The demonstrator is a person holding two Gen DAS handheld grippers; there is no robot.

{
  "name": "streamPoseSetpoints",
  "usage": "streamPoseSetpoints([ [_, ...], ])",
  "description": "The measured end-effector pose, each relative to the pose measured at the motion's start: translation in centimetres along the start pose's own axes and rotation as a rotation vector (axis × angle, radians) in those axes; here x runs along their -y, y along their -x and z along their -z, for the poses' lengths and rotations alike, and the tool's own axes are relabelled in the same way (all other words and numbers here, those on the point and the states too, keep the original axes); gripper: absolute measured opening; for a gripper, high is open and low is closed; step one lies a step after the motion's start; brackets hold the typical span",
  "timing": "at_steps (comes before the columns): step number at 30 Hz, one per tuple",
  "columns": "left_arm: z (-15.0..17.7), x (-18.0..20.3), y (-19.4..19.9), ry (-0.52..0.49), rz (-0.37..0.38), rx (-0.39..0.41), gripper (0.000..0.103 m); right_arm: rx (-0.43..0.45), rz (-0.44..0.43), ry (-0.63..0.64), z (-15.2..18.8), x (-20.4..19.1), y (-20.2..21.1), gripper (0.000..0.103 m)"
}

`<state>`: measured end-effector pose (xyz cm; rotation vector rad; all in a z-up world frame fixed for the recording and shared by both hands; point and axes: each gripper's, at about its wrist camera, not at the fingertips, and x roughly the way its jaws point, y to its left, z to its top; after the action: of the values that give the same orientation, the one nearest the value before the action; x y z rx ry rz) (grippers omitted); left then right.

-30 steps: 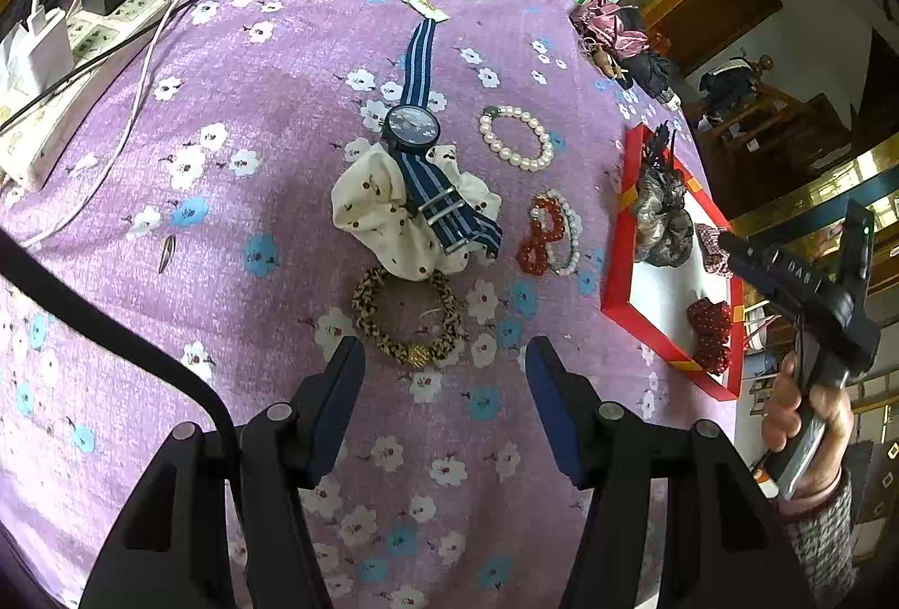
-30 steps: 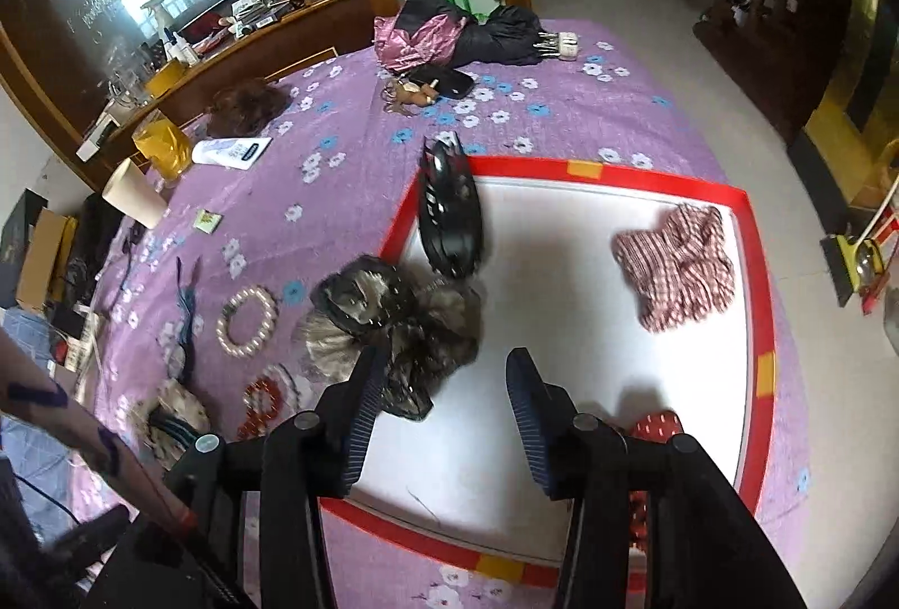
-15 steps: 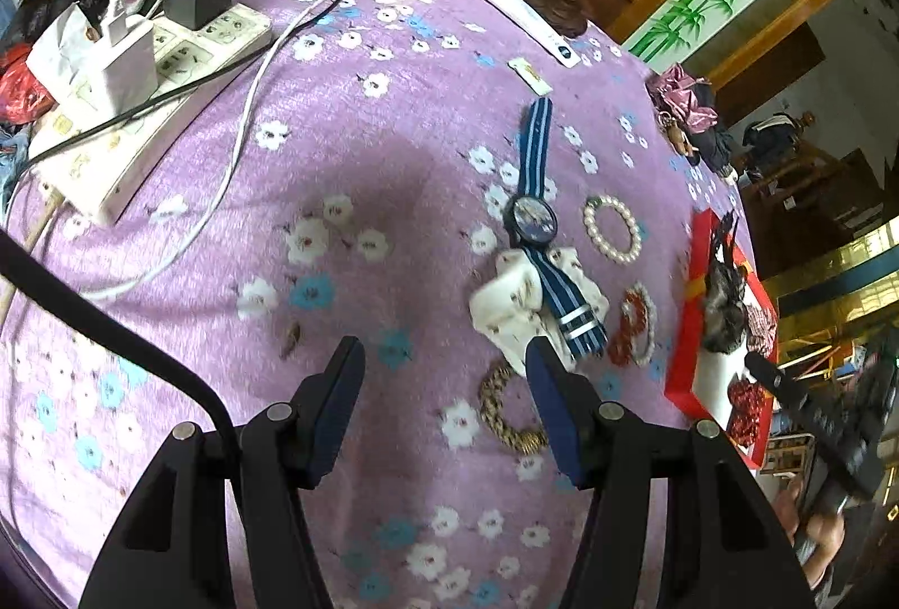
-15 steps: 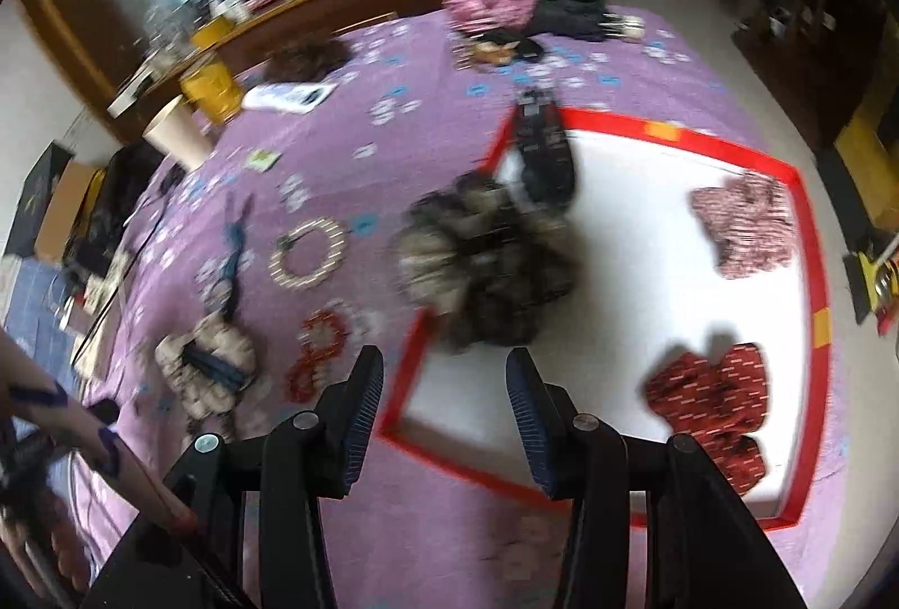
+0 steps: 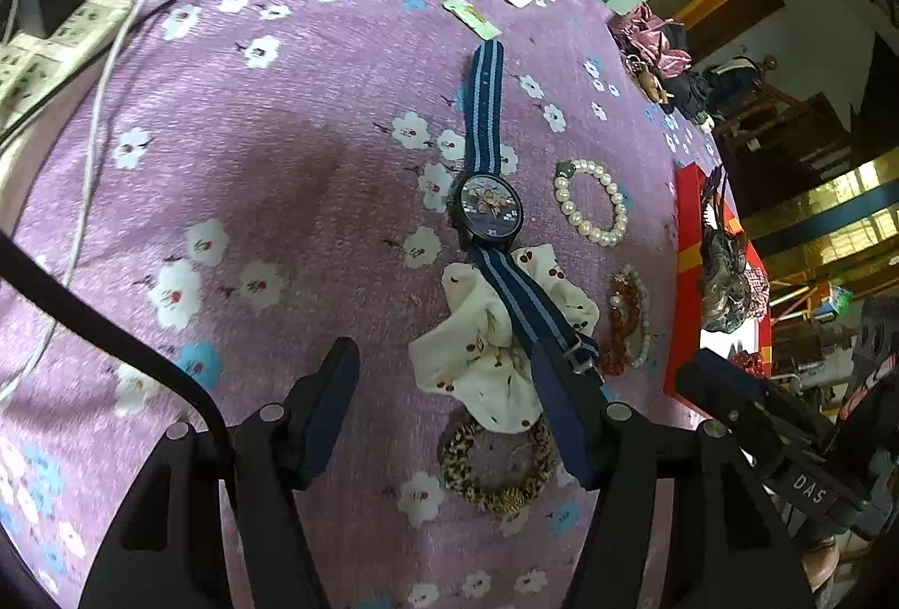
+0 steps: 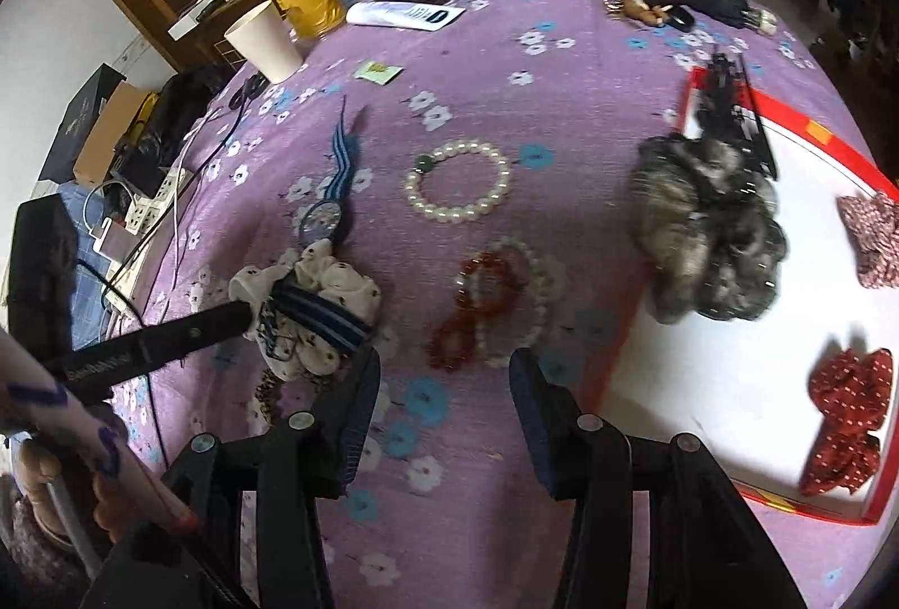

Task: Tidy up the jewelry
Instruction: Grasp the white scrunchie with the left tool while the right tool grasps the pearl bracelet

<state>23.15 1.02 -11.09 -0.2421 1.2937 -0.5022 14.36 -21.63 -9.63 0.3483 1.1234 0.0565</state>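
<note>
In the left wrist view, the left gripper (image 5: 444, 384) is wide open and holds nothing; it hovers over the purple flowered cloth (image 5: 292, 148). Between and just ahead of its fingers lies a white scrunchie (image 5: 483, 345), and the striped strap of a blue watch (image 5: 490, 207) lies across it. A leopard-pattern bracelet (image 5: 497, 463) lies just below the scrunchie, beside the right finger. To the right are a pearl bracelet (image 5: 590, 201) and a red bead bracelet (image 5: 621, 322), then the red edge of a tray (image 5: 686, 272). In the right wrist view, the right gripper (image 6: 444, 401) is also wide open and empty, above the cloth. The red bead bracelet (image 6: 477, 305) is just ahead of it, with the pearl bracelet (image 6: 458, 187) further away. The white tray with red rim (image 6: 713, 373) is at the right, holding a grey fluffy scrunchie (image 6: 702, 238) partly over its edge and a red scrunchie (image 6: 845, 401).
</note>
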Motion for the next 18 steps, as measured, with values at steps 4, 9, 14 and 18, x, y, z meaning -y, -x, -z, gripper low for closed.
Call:
streamPoseSetpoints([
  [4,-0.4,-0.6,-0.4,0.004,0.055,-0.009,0.049,-0.001,0.002,0.007,-1.6,-0.8,-1.2,0.051],
  [9,-0.9,-1.4,-1.0,0.028,0.089,-0.007,0.049,-0.003,0.051,0.055,-4.5,-1.8,-3.5,0.051],
  [14,-1.1,-1.4,-1.1,0.035,0.097,-0.001,0.049,-0.021,0.098,0.117,-6.8,-2.9,-6.1,0.051],
  [18,-0.8,-1.0,-1.6,0.027,0.105,-0.040,0.003,-0.061,0.135,0.167,-7.5,-3.9,-8.3,0.051],
])
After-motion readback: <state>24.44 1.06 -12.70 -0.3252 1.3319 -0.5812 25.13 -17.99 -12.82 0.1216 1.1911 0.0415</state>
